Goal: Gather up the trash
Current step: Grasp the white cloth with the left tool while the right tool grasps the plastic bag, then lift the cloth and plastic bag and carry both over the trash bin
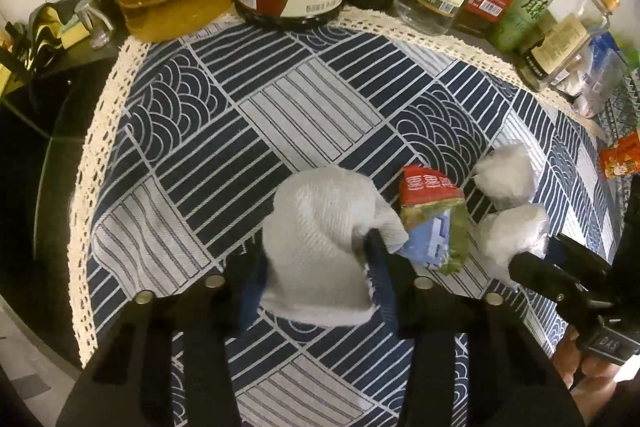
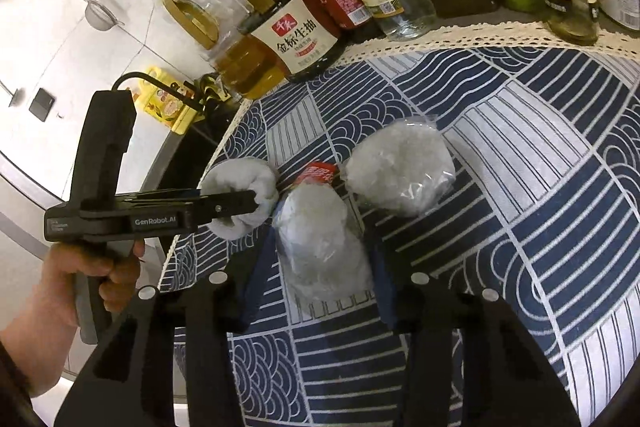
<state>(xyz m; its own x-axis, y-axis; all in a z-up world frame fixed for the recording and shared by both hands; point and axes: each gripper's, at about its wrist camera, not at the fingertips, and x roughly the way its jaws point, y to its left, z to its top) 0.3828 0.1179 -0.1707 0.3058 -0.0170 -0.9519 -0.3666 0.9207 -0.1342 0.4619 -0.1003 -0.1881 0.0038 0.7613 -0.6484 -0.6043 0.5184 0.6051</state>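
Right now your left gripper (image 1: 316, 255) has its jaws clenched on a crumpled paper towel (image 1: 320, 243), low in the middle of the left wrist view. Your right gripper (image 2: 316, 267) has its jaws squeezed shut on a wad wrapped in clear plastic (image 2: 320, 239). You hold both tight, probably so you can lift them off the desk (image 1: 224, 131) together. A second plastic wad (image 2: 400, 171) and a torn red wrapper (image 1: 428, 191) wait between them. Only the right wrist view shows your hand (image 2: 80, 275) gripping the left handle.
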